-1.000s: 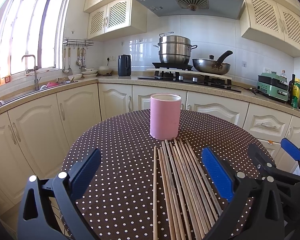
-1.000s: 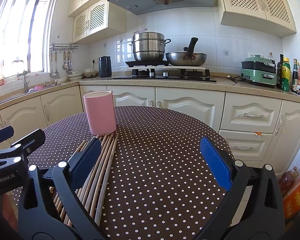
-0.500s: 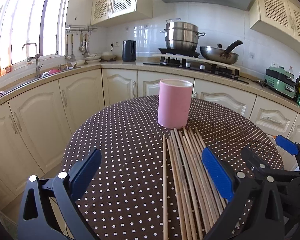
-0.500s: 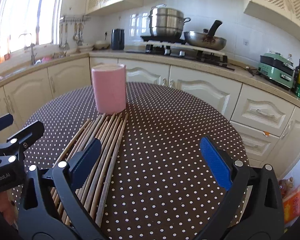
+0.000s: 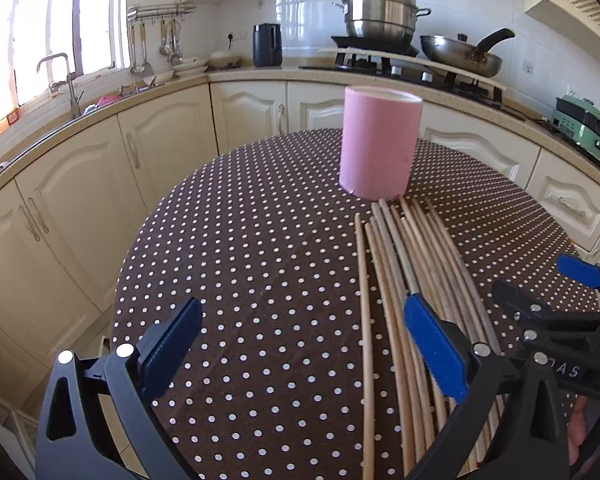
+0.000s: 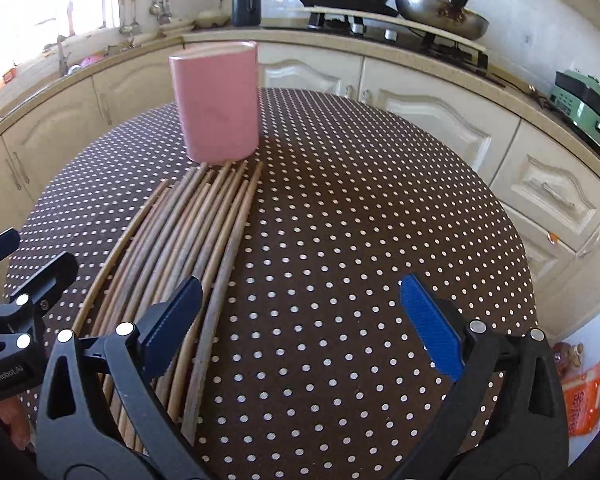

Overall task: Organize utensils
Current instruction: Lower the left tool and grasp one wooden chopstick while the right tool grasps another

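Nothing sorted yet: chopsticks all flat mid-frame below empty-looking cup; left gripper and right gripper both spread apart, holding nothing.

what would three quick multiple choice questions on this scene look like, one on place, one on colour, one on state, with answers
1. Where do the chopsticks lie?
A. inside the cup
B. flat on the table, just in front of the cup
C. on the counter

2. What colour is the cup?
A. green
B. white
C. pink

3. How is the left gripper?
A. open, holding nothing
B. shut on a chopstick
C. shut on the cup

Answers:
1 B, the sticks lie side by side on the dotted table, their far ends by the cup's base.
2 C, its wall is plain pink in both views.
3 A, its blue pads stand wide apart with only tablecloth and sticks below; the right gripper is open too.
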Tool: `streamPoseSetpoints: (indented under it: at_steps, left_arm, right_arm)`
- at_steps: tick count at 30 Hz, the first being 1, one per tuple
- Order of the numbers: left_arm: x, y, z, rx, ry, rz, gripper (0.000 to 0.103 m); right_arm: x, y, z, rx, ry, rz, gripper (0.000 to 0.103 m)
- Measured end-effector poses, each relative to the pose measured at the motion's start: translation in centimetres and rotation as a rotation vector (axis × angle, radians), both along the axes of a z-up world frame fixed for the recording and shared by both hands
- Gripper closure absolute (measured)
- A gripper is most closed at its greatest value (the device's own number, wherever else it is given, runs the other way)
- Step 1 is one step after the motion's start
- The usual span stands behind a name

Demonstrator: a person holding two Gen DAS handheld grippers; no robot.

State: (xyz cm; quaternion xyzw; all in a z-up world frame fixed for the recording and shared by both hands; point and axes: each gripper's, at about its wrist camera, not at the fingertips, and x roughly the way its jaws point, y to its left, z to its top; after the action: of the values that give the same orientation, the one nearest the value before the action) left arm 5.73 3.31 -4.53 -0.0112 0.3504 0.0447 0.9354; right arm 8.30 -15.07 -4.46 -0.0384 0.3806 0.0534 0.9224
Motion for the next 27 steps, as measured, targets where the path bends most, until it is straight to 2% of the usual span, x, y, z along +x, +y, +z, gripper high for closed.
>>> streamPoseSetpoints:
  at_steps: [3,8,14,16,18,19,21,22,23,24,25,26,27]
  left_arm:
    - [0.5,0.2,-0.3,-0.007,0.026,-0.002,0.004]
    - [1.2,-0.4,-0.6,0.020,0.046,-0.004,0.004]
    - [3.2,-0.6,-1.7,0.057,0.148,0.013,0.004]
    - [3.5,-0.4,-2.0,0.044,0.171,0.017,0.004]
    - [3.6,-0.3,-2.1,0.037,0.185,0.013,0.004]
    - [3.9,-0.2,-2.3,0.035,0.201,0.012,0.007]
    - [4.0,0.4,-2.3,-0.007,0.190,0.021,0.021]
    - [4.0,0.5,-2.3,0.001,0.178,0.043,0.034]
    - [4.0,0.6,-2.2,0.003,0.164,0.050,0.041]
    - [4.0,0.6,-2.2,0.005,0.161,0.046,0.045]
    - [3.9,0.5,-2.1,0.007,0.158,0.034,0.054]
    - [3.9,0.3,-2.1,0.010,0.155,0.028,0.064]
    - [3.8,0.1,-2.1,0.016,0.148,0.022,0.069]
  right_arm:
    - [0.7,0.1,-0.2,0.002,0.026,0.002,0.006]
    - [1.6,0.9,-0.8,-0.060,0.073,0.013,0.006]
    - [2.3,1.5,-1.4,-0.108,0.094,0.025,0.006]
    - [2.4,1.3,-1.4,-0.090,0.100,0.030,0.007]
    - [2.7,1.1,-1.5,-0.055,0.111,0.057,0.014]
    - [2.9,1.0,-1.4,-0.025,0.119,0.072,0.020]
    - [2.9,0.6,-1.4,0.027,0.123,0.090,0.035]
    - [2.8,0.6,-1.3,0.029,0.117,0.089,0.058]
    - [2.8,0.5,-1.1,0.037,0.107,0.097,0.078]
    - [2.8,0.5,-1.1,0.047,0.107,0.104,0.078]
    - [2.9,0.4,-1.1,0.059,0.108,0.113,0.080]
    - [3.0,0.4,-1.1,0.068,0.109,0.120,0.087]
    - [3.1,0.4,-1.1,0.076,0.110,0.124,0.091]
